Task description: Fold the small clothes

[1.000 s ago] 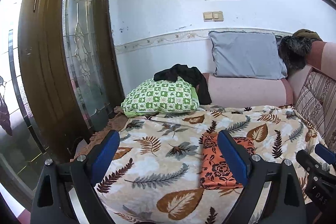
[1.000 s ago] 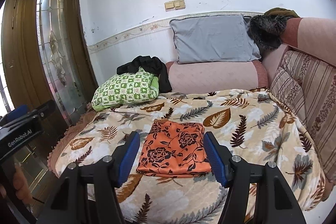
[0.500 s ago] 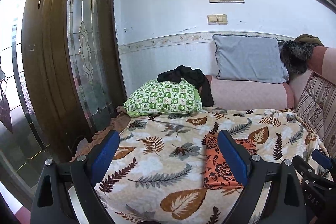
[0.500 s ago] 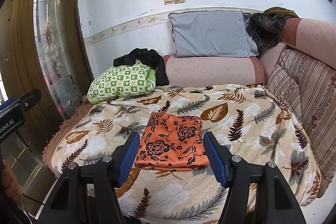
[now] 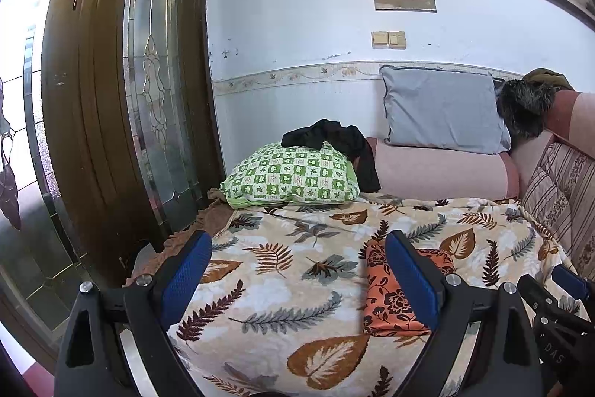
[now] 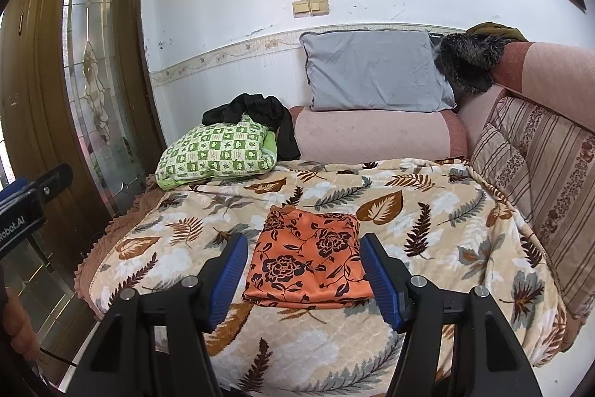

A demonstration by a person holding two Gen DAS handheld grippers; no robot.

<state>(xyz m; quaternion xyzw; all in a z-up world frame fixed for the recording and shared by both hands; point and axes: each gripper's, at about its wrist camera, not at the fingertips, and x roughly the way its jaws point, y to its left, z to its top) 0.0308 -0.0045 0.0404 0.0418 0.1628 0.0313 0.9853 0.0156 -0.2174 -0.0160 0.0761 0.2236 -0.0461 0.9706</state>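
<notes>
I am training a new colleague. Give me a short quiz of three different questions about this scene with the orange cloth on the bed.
1. True or false: the right gripper grips the orange floral cloth.
2. Multiple choice: the black garment lies on A) the grey pillow, B) the green checked pillow, C) the leaf blanket.
3. Fill in: the left gripper has its jaws ____.

Key
1. False: it is open, and the cloth lies folded flat on the blanket.
2. B
3. open
</notes>
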